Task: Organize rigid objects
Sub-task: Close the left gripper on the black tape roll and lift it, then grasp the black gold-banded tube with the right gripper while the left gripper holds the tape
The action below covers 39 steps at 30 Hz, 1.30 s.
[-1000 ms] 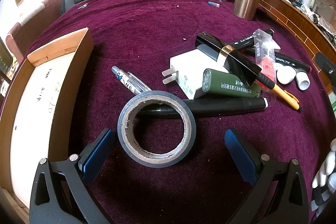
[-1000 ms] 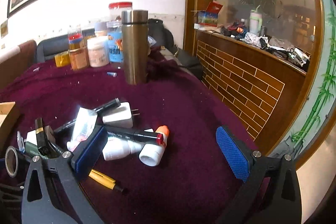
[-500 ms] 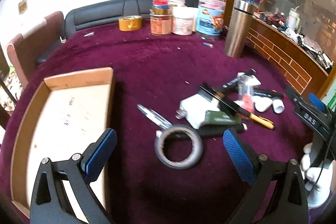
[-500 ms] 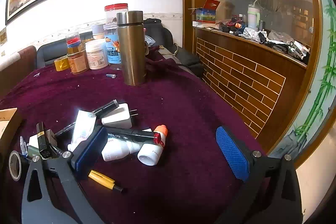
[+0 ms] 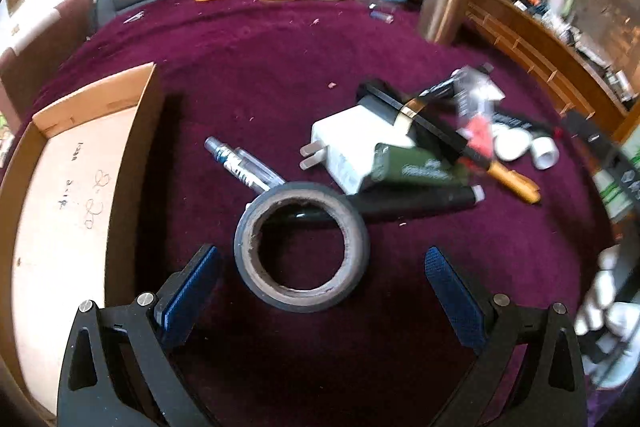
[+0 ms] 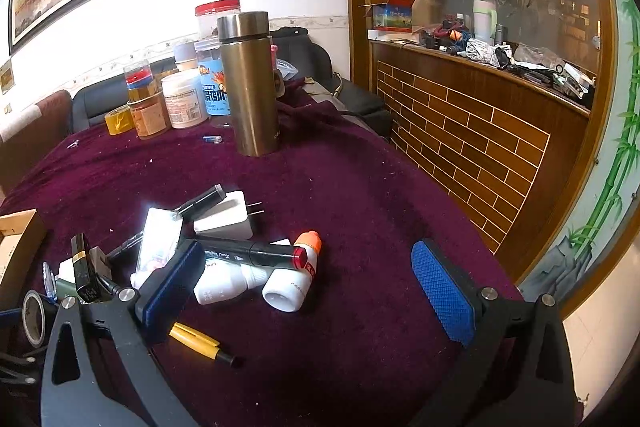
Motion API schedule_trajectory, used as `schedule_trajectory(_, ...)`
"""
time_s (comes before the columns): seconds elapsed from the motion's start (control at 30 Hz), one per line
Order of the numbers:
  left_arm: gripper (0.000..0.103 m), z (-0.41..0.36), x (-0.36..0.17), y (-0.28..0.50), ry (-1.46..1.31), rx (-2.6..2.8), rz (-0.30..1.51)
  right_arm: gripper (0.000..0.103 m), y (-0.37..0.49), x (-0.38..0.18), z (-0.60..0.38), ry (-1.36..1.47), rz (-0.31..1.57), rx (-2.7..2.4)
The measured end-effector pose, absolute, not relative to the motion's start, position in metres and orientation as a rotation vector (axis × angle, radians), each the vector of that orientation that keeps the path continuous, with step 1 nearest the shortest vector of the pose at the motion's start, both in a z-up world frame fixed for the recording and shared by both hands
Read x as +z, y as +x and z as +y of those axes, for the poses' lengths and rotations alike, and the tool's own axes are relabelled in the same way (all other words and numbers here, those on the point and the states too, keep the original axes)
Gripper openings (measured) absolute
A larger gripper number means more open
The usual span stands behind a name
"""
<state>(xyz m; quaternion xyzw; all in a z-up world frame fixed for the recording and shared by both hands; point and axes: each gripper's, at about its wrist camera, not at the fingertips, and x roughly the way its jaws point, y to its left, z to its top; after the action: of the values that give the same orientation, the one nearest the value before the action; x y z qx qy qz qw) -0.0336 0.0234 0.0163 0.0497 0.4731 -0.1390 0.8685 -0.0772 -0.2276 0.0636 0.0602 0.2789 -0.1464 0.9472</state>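
Tape roll [image 5: 301,246], the black one, lies flat on the purple worktop [image 5: 248,75] between the spread blue pads of my left hand-held gripper [image 5: 320,295], touching neither pad. A black marker [image 5: 416,203] runs under its far edge, and a clear pen [image 5: 240,167] lies just beyond it. Past those sit a white plug adapter [image 5: 344,143] and a green case [image 5: 416,167] whose lettering I cannot read. To my left stands an open wooden box [image 5: 60,195] with faint scribbles on its floor. My right hand-held gripper [image 6: 308,283] is also spread wide and holds nothing; beside its left pad lie a red-capped marker [image 6: 248,254], white bottles [image 6: 288,287] and a yellow pen [image 6: 200,343]. Farther off stands a gold flask [image 6: 252,83] before labelled jars [image 6: 184,103], their print too small to read.
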Motion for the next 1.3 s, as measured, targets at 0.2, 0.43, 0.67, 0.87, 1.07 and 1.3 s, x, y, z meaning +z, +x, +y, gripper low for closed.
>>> schedule_trajectory(0.2,0.053,0.033,0.019,-0.038,0.064,-0.283,0.986,0.103,-0.077,0.063,-0.227,0.122,0.574,-0.3)
schedule_trajectory(0.43,0.053,0.051,0.029,-0.052,-0.035,-0.311,0.967,0.103,-0.078,0.065,-0.226,0.117,0.569,-0.3)
schedule_trajectory(0.67,0.053,0.065,0.049,-0.08,-0.017,-0.321,0.887,0.103,-0.074,0.102,-0.166,-0.002,0.64,0.043)
schedule_trajectory(0.87,0.053,0.083,0.053,-0.09,-0.056,-0.312,0.872,0.081,-0.024,0.076,-0.093,-0.179,0.821,0.245)
schedule_trajectory(1.07,0.053,0.109,0.059,-0.093,-0.079,-0.27,0.852,0.036,0.011,0.043,-0.073,-0.171,0.953,0.274)
schedule_trajectory(1.3,0.053,0.136,0.067,-0.09,-0.116,-0.255,0.83,0.015,0.003,0.056,-0.084,-0.007,0.959,0.324)
